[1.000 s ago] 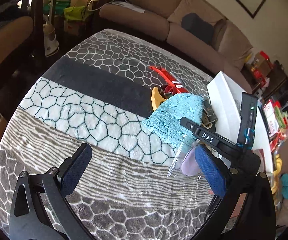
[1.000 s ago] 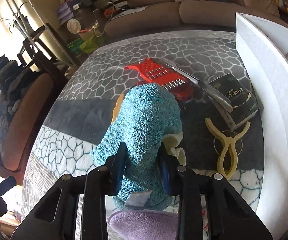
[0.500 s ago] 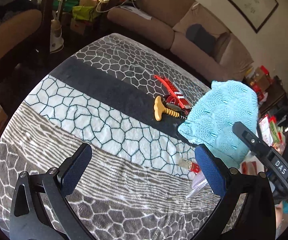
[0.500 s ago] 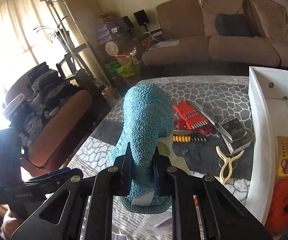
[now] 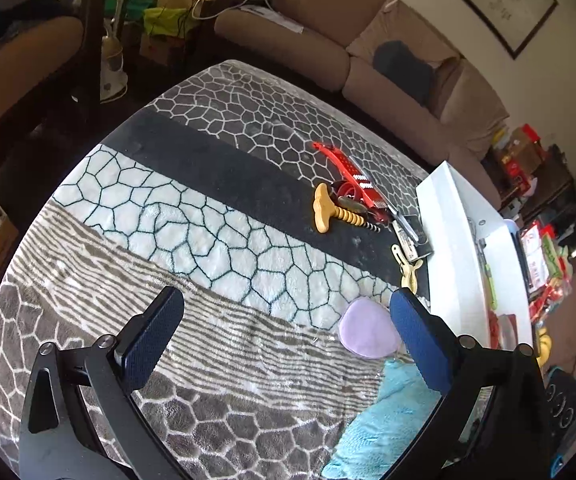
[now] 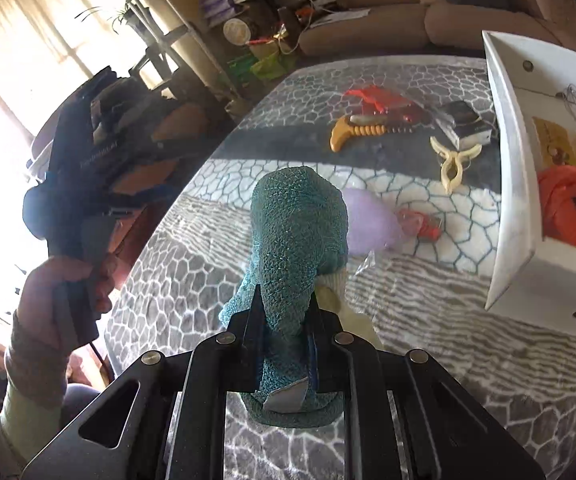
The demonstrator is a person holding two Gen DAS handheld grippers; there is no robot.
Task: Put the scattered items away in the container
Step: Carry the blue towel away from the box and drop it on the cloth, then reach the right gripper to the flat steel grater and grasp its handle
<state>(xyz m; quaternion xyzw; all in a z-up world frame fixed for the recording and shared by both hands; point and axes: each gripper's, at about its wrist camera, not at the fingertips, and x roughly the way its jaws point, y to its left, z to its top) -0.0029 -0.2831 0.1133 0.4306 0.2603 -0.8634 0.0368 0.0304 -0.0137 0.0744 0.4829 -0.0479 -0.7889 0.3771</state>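
1. Gripping the teal knitted cloth (image 6: 298, 248) in the right hand-held gripper (image 6: 282, 344), jaws pinched tight on its bunched lower part, the rest standing up in a soft hump above the patterned blanket (image 6: 428, 320).
2. Hanging wide open and empty over the blanket: the left hand-held gripper (image 5: 284, 336), blue textured pads parted.
3. Waiting just right of the cloth: the white container (image 6: 504, 184), a rigid straight-walled box already holding an orange coil (image 6: 572, 208) and yellow packets.
4. Judging the step in hand: carrying the cloth over the near wall of the container. Lifting high enough for the limp trailing edge to clear that wall, centring over a bare part of the interior, then releasing only once above it.
5. Watching for drag: likely a loose, fuzzy knit, prone to snagging on the box edge or draping half outside.
6. Lying on the blanket, all left of the container: a lilac fleecy oval pad (image 5: 368, 332) in crinkly clear wrap, a pale yellow plastic clip (image 6: 454, 166), a ridged mustard-handled tool (image 5: 336, 214), a flat red slotted comb (image 5: 350, 174), a small dark glossy box (image 6: 466, 124).
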